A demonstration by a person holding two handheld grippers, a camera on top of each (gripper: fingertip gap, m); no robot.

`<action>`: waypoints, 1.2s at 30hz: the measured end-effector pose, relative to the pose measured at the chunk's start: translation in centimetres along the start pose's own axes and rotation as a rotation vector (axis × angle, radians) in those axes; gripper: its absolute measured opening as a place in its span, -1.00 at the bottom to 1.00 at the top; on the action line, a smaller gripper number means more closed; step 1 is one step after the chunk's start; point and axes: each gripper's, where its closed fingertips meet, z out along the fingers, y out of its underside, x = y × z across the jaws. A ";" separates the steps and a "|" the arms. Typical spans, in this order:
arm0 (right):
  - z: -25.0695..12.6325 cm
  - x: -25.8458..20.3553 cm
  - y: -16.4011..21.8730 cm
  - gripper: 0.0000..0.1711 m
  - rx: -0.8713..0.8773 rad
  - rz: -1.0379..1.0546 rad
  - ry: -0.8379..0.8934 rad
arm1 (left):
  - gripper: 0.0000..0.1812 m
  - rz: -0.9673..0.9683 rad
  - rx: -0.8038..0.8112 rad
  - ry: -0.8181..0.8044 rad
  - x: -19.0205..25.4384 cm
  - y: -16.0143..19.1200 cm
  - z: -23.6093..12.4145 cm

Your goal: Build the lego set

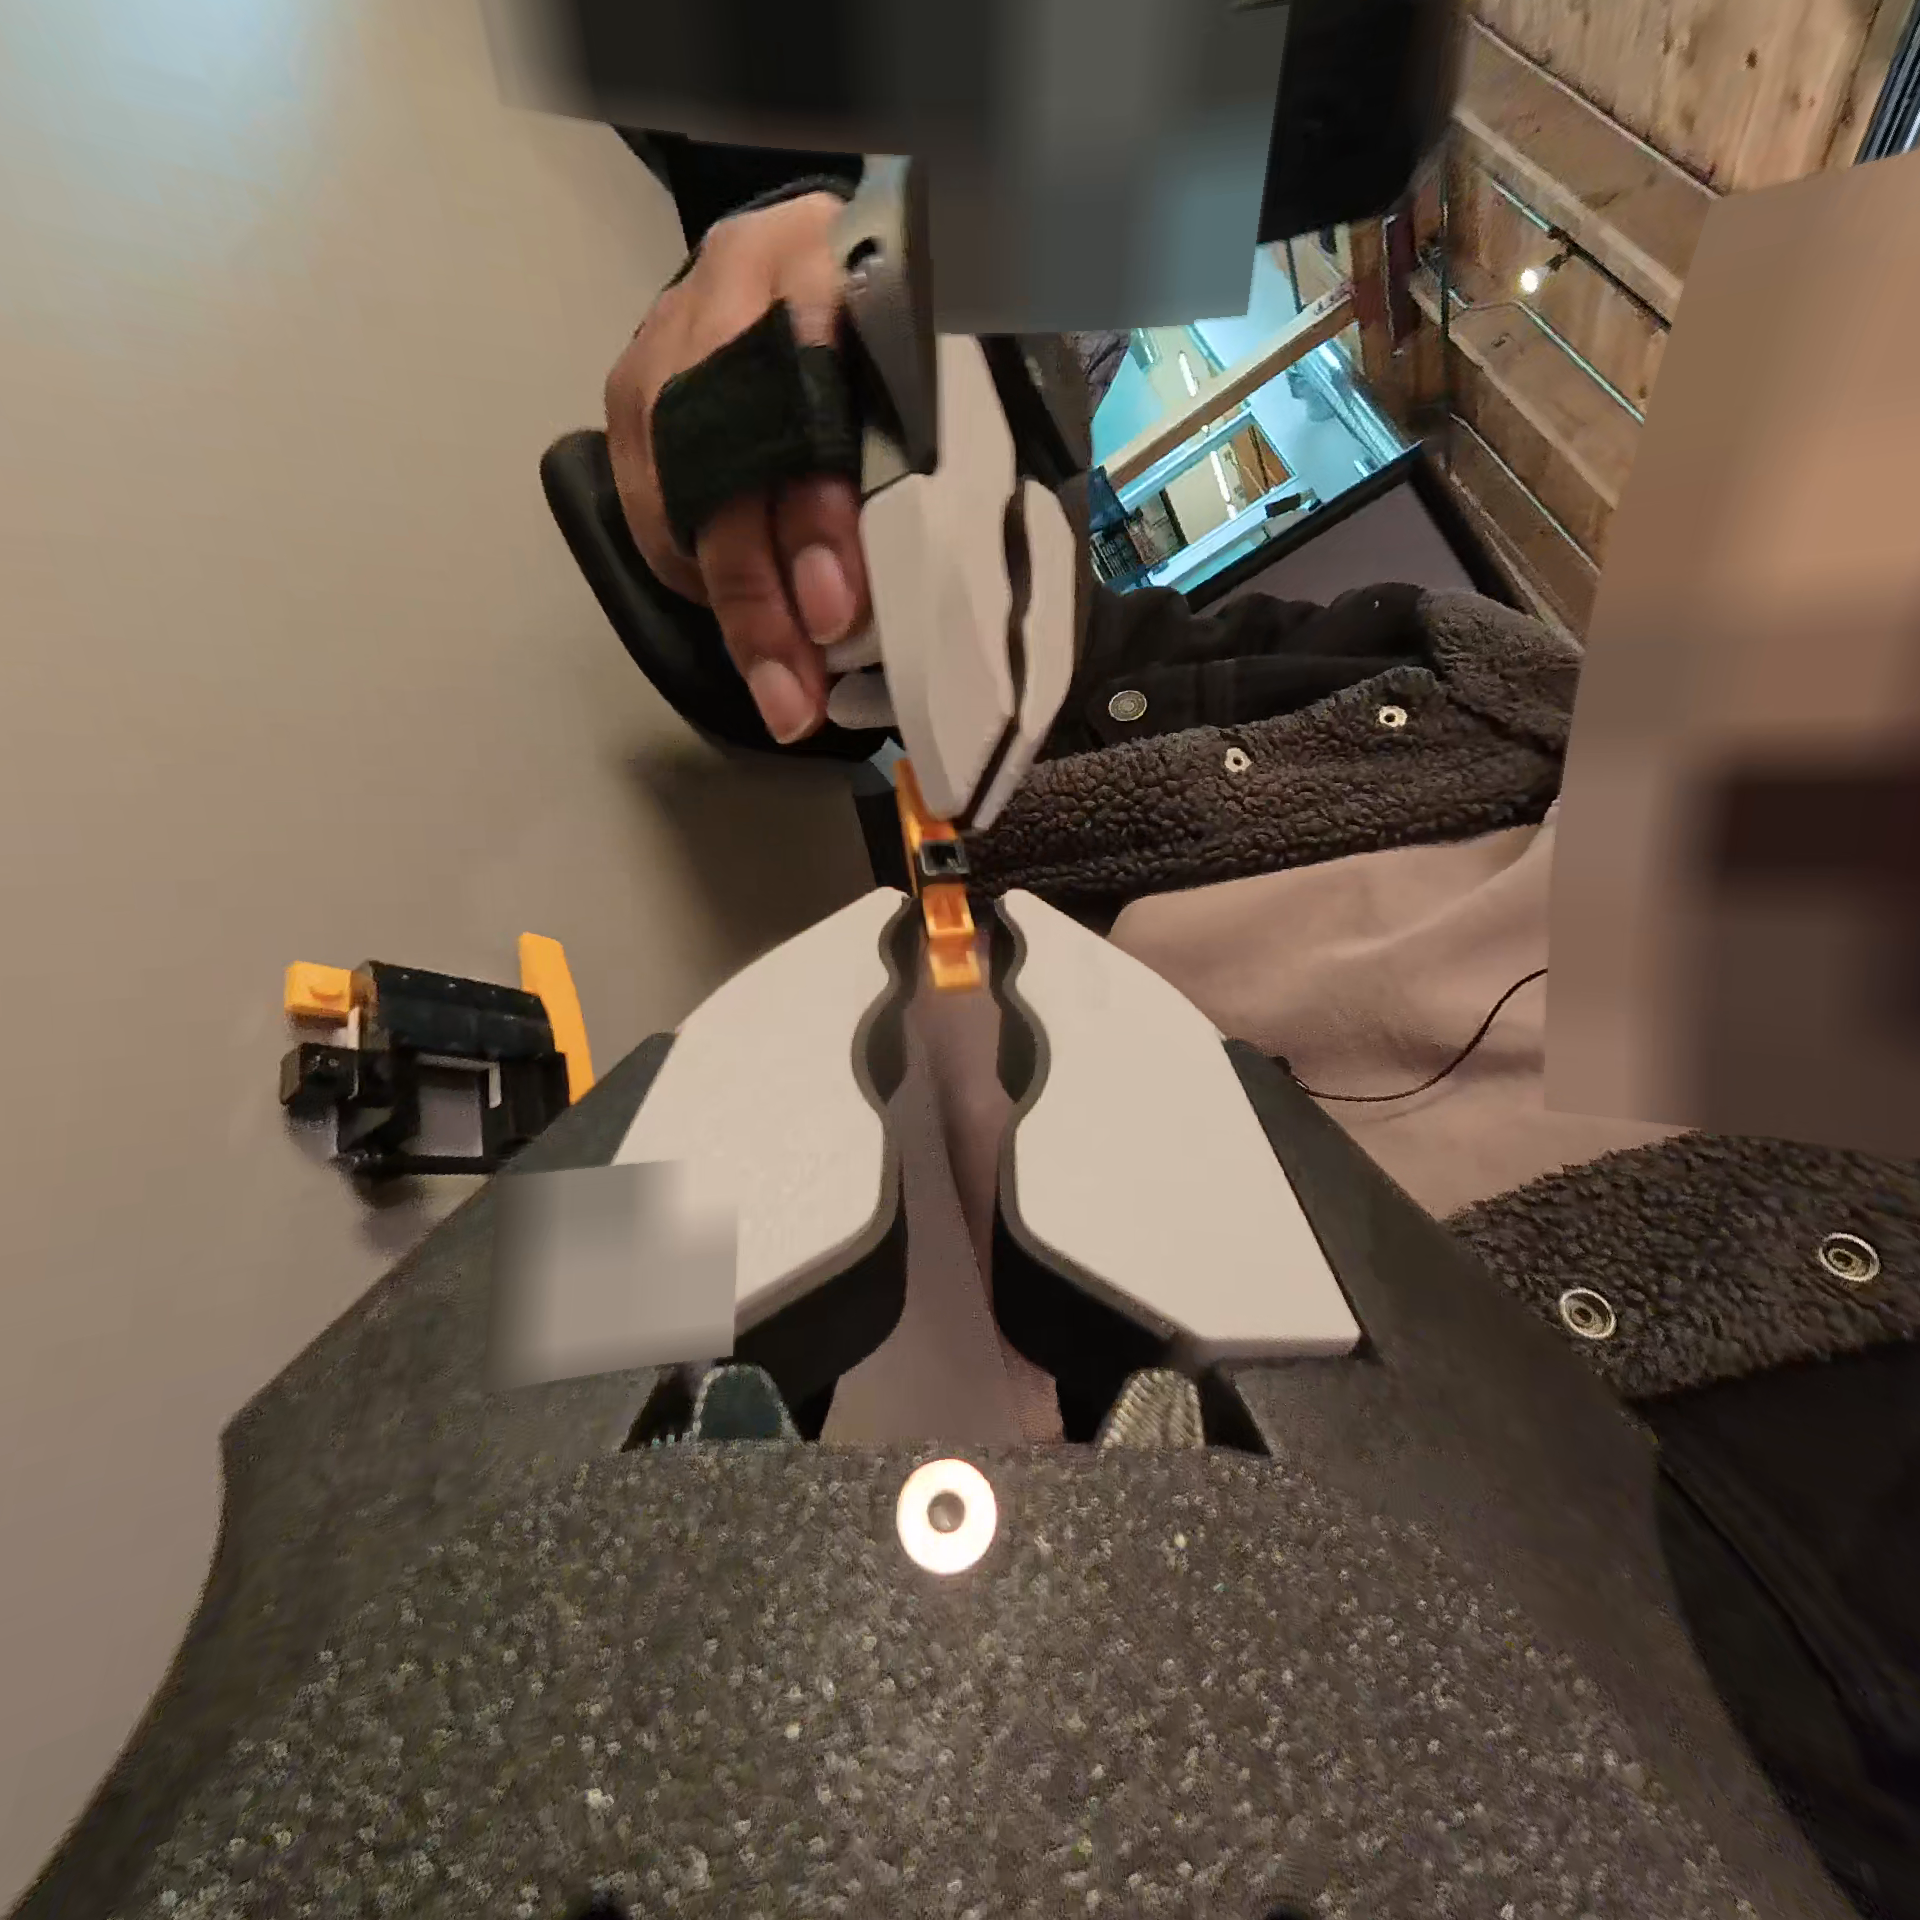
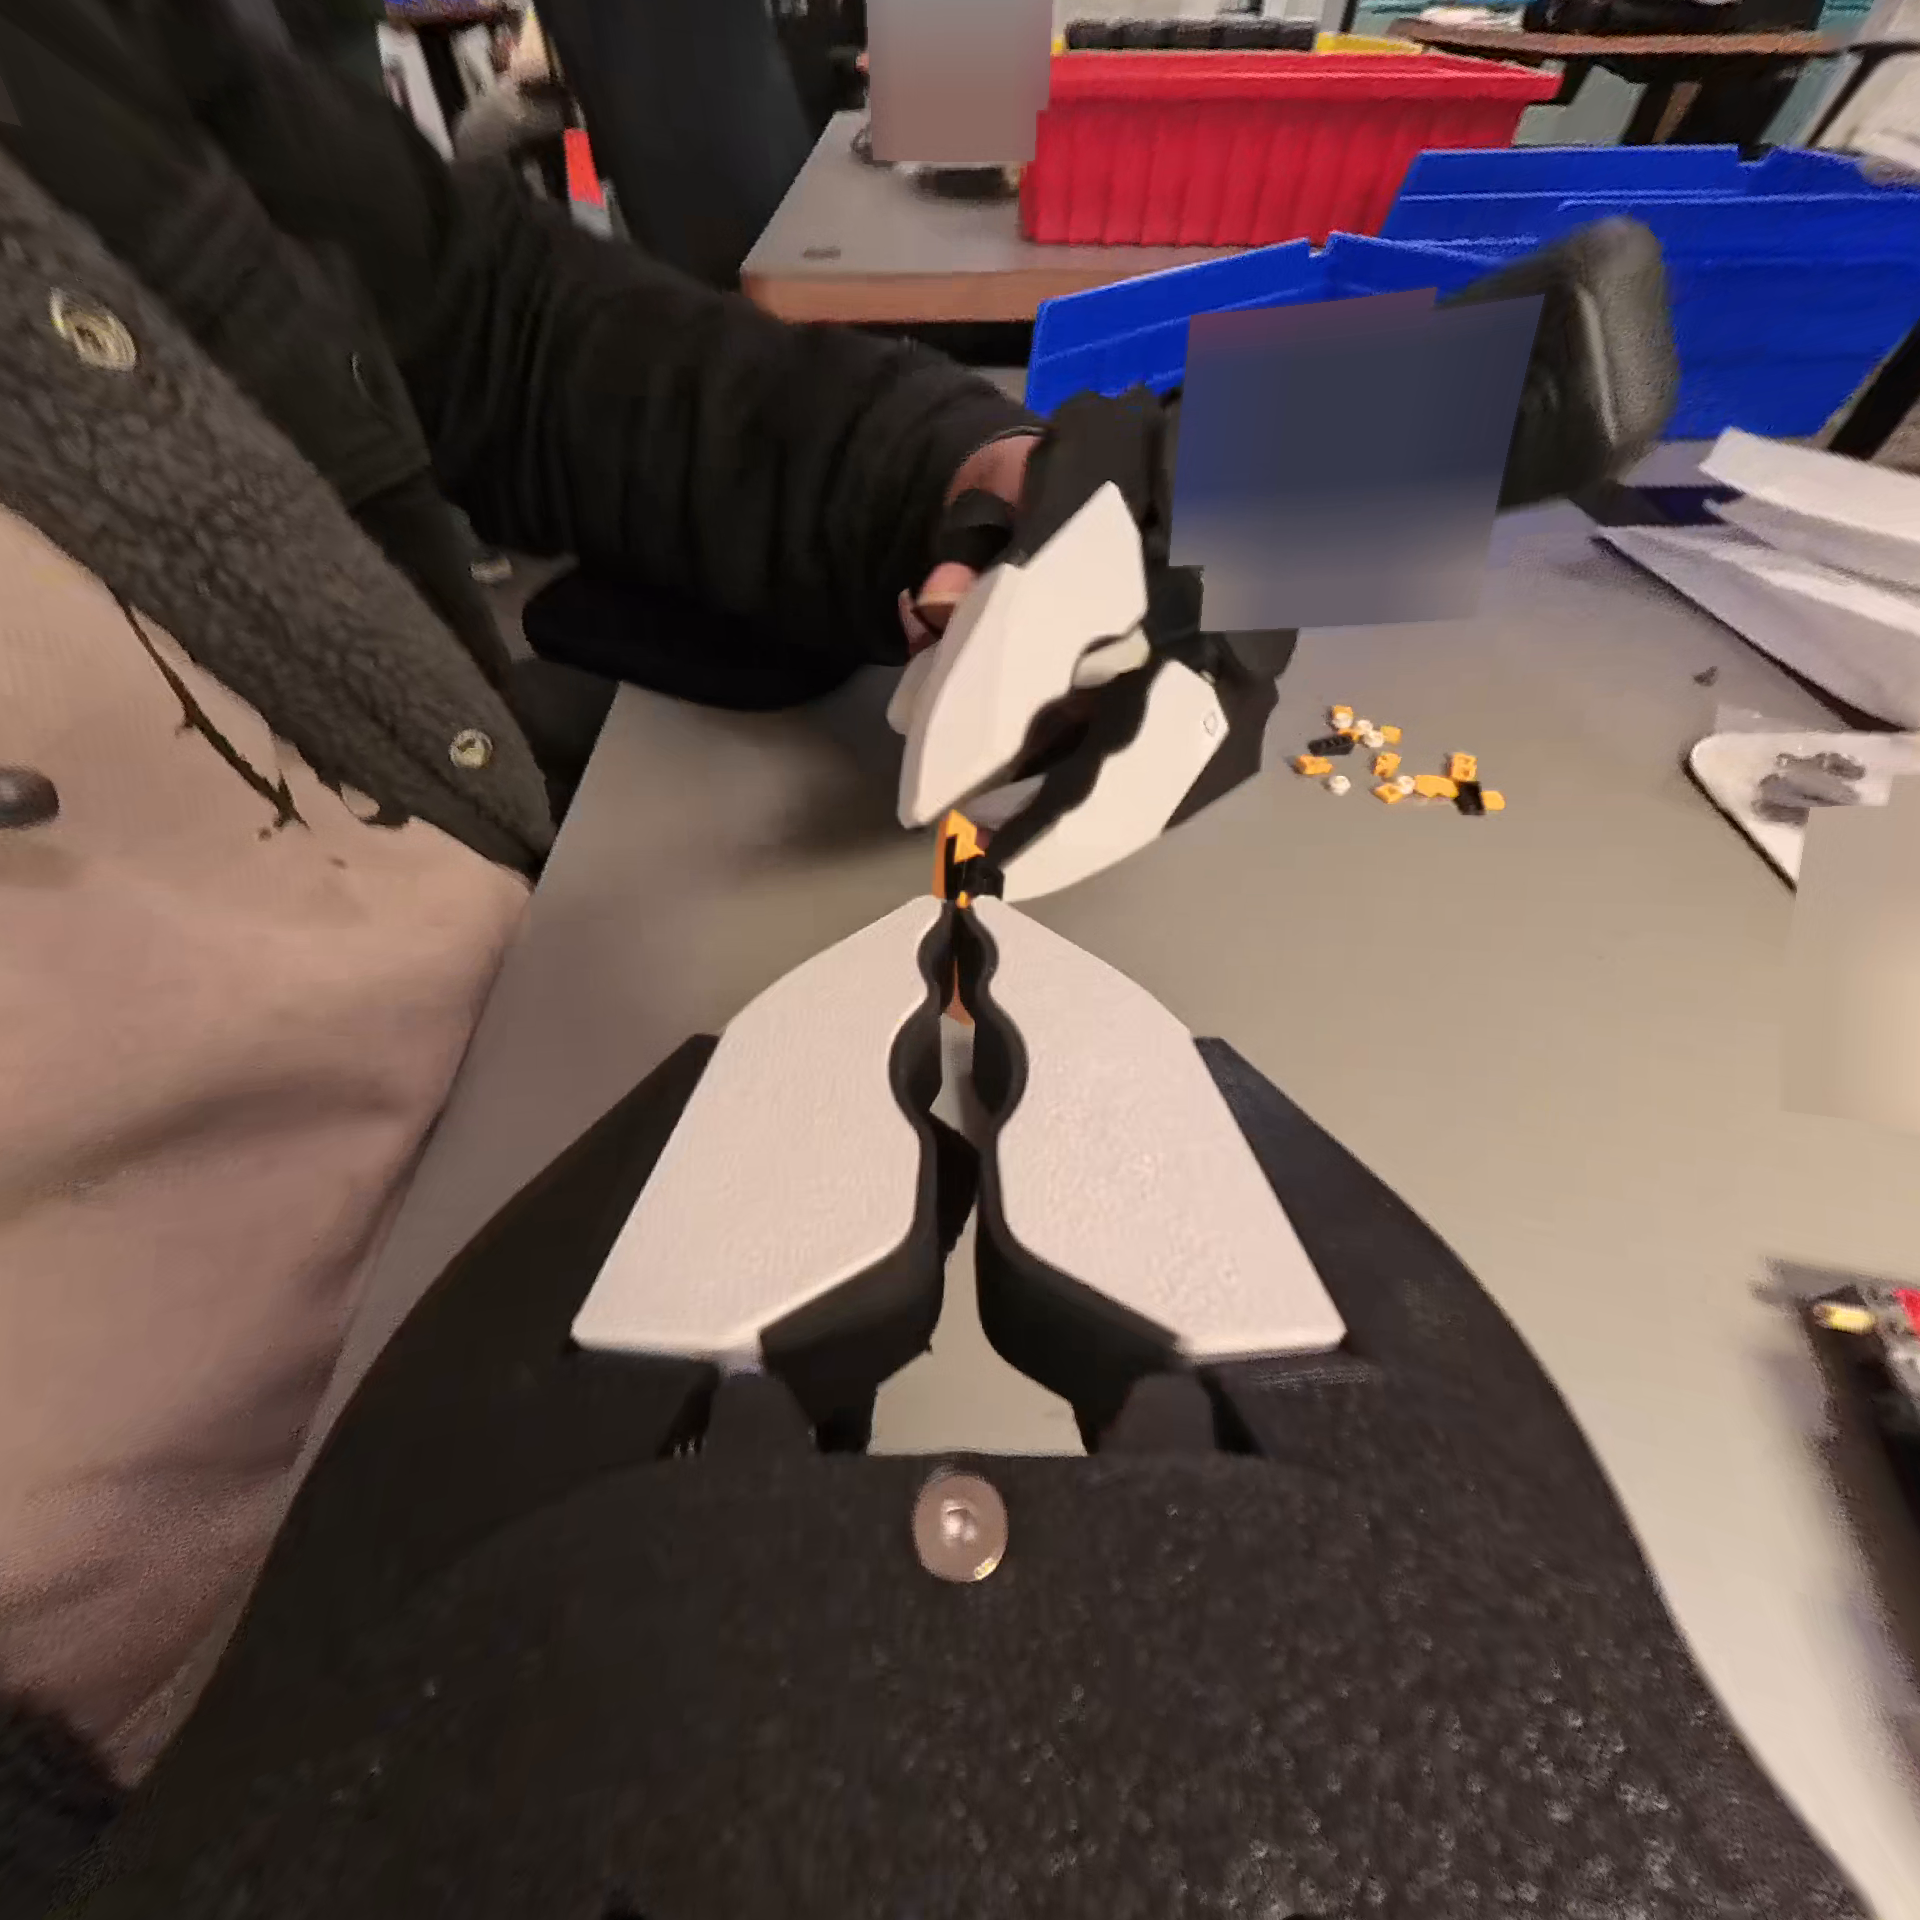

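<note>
While both tongs, left gripper (image 1: 940, 914) and right gripper (image 2: 961, 904), pinch the small orange-and-black subassembly (image 1: 940, 883) nearly closed in midair, the half-built black-and-orange model (image 1: 436, 1060) and loose bricks (image 2: 1397, 769) on the table suggest plenty's left.

The left gripper (image 1: 948, 914) has its two white fingers pinched nearly together; the right gripper (image 2: 958, 920) is pinched too; their tips meet, almost touching; a hand (image 1: 727, 488) holds the right one.
</note>
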 end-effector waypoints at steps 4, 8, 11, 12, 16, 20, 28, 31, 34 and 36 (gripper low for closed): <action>-0.5 1.8 0.3 -1.00 0.011 0.182 0.042 | -0.72 0.233 0.064 -0.251 -1.0 -1.0 -1.3; -0.3 2.0 0.1 -1.00 0.063 0.385 -0.027 | -0.70 0.560 -0.070 -0.583 -2.5 -0.4 -1.8; -0.1 1.9 0.0 -1.00 0.087 0.476 -0.072 | -0.75 0.794 -0.146 -0.768 -2.8 -0.7 -1.7; -0.1 1.8 0.0 -1.00 0.090 0.500 -0.082 | -0.76 0.870 -0.182 -0.841 -3.0 -0.9 -1.9; -0.4 2.1 0.0 -1.00 0.125 0.581 -0.107 | -0.81 1.122 -0.275 -1.013 -2.9 -1.5 -1.8; -0.5 2.3 0.0 -1.00 0.165 0.641 -0.138 | -0.91 1.285 -0.326 -1.141 -2.9 -2.0 -2.0; -0.7 2.7 0.3 -0.94 0.117 0.425 -0.029 | -0.93 1.067 -0.313 -1.019 -3.4 -1.0 -2.1; -1.0 3.0 0.6 -0.74 -0.030 0.085 0.128 | -0.93 0.785 -0.277 -0.879 -4.3 -0.1 -2.9; -0.1 2.8 1.8 -0.68 -0.239 -0.261 0.231 | -0.93 0.547 -0.273 -0.753 -5.5 0.9 -3.1; 0.7 3.0 3.3 -0.70 -0.382 -0.418 0.260 | -0.93 0.433 -0.293 -0.690 -6.0 1.6 -3.0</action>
